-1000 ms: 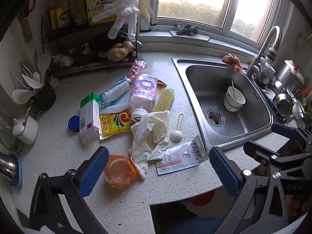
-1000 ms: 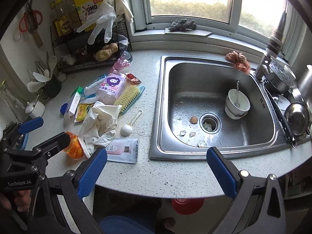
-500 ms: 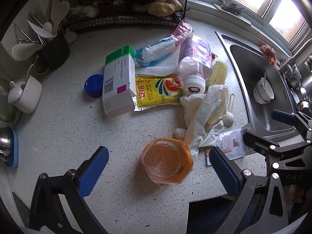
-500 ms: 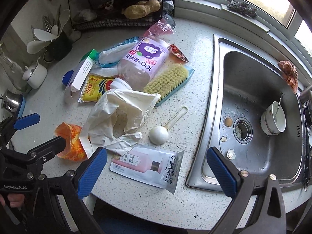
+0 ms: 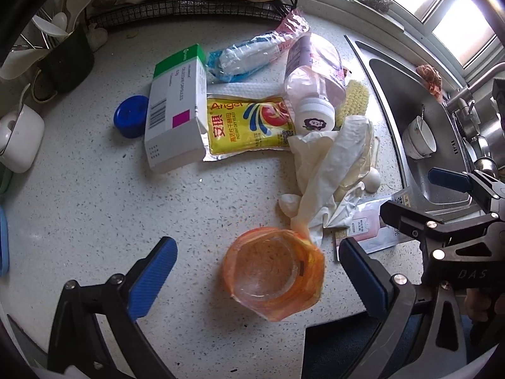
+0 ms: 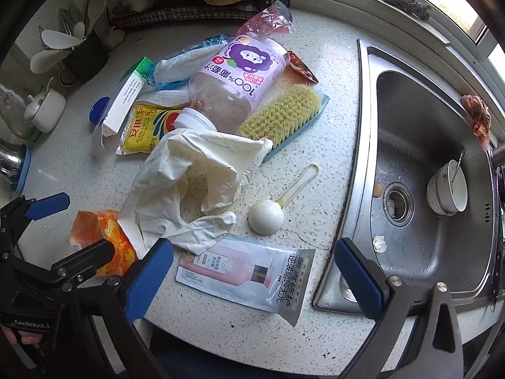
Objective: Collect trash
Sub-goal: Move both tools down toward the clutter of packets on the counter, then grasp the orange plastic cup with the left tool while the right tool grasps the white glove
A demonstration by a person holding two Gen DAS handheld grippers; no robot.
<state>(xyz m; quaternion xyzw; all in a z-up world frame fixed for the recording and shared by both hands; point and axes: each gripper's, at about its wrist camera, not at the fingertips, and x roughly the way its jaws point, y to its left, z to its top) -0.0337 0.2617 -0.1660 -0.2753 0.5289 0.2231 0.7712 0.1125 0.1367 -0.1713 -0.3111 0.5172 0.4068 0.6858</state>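
Trash heap sits on counter (image 5: 79, 208) left of sink (image 6: 419, 170), now much larger in both views than a second ago: both claws have dropped in close. Left claw (image 5: 255, 271) spread wide, straddling orange cup (image 5: 273, 273) at heap's near edge. Right claw (image 6: 252, 273) spread too, empty, over pink sachet (image 6: 246, 273), just below crumpled glove (image 6: 192, 186). Nothing gripped yet; first pickups likely cup and sachet. Yeast packet (image 5: 249, 126), medicine box (image 5: 175, 115), juice bottle (image 6: 236, 82) lie farther back.
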